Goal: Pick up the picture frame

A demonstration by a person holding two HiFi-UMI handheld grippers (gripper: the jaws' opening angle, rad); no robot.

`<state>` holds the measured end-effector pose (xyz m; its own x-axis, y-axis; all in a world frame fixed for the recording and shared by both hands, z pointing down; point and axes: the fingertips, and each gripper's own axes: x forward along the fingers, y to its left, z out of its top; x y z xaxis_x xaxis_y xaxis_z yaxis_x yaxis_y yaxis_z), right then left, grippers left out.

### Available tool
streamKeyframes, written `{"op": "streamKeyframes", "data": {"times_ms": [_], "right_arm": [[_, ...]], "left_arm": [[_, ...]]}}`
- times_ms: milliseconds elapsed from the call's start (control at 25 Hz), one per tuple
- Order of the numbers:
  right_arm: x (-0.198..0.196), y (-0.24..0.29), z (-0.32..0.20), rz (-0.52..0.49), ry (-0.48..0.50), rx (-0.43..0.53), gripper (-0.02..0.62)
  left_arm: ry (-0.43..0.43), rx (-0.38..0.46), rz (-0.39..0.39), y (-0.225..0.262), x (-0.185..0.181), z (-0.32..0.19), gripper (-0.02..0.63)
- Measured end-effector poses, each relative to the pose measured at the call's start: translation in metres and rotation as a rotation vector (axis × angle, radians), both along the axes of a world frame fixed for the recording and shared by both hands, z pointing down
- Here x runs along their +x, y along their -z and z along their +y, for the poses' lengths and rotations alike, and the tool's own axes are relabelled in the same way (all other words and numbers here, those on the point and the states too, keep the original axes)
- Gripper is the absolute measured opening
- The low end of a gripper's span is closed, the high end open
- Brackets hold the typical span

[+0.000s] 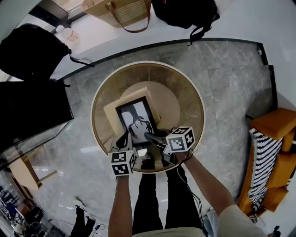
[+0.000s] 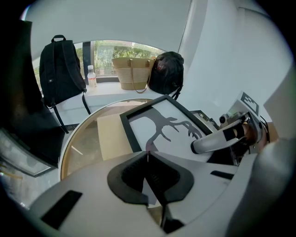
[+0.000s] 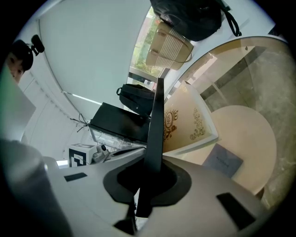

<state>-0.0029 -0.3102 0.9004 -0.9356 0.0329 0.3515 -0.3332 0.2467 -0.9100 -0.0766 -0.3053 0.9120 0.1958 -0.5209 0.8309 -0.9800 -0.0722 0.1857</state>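
The picture frame [image 1: 136,118], black-edged with a black antler shape on white, lies tilted over a beige box [image 1: 113,110] on the round glass table [image 1: 98,95]. My left gripper [image 1: 126,137] is at the frame's near left corner. In the left gripper view its jaws [image 2: 148,155] are closed together at the near edge of the frame [image 2: 162,125]. My right gripper [image 1: 149,136] is shut on the near right edge. In the right gripper view the frame [image 3: 156,125] shows edge-on as a black bar clamped between the jaws [image 3: 154,163].
The box [image 3: 185,122] has gold ornament on its side. A grey card [image 3: 223,160] lies near the table's beige base [image 1: 167,99]. Backpacks [image 1: 27,48], a straw bag [image 1: 118,11] and a bottle [image 2: 91,76] line the far ledge. An orange chair [image 1: 273,152] stands at right, a dark case [image 1: 27,115] at left.
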Motion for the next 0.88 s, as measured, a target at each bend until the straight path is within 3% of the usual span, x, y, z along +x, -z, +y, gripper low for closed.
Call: {"op": "streamKeyframes", "data": {"times_ms": [240, 560, 880], "right_arm": [[0.002, 0.008, 0.000, 0.018, -0.067, -0.018, 0.041], [0.008, 0.022, 0.001, 0.073, -0.121, 0.033, 0.040], [0.007, 0.077, -0.009, 0.097, -0.249, 0.068, 0.040]], "left_arm": [[0.005, 0.000, 0.012, 0.006, -0.001, 0.007, 0.022], [0.001, 0.034, 0.034, 0.026, -0.003, 0.007, 0.021], [-0.032, 0.077, 0.064, 0.077, -0.008, 0.016, 0.022]]}}
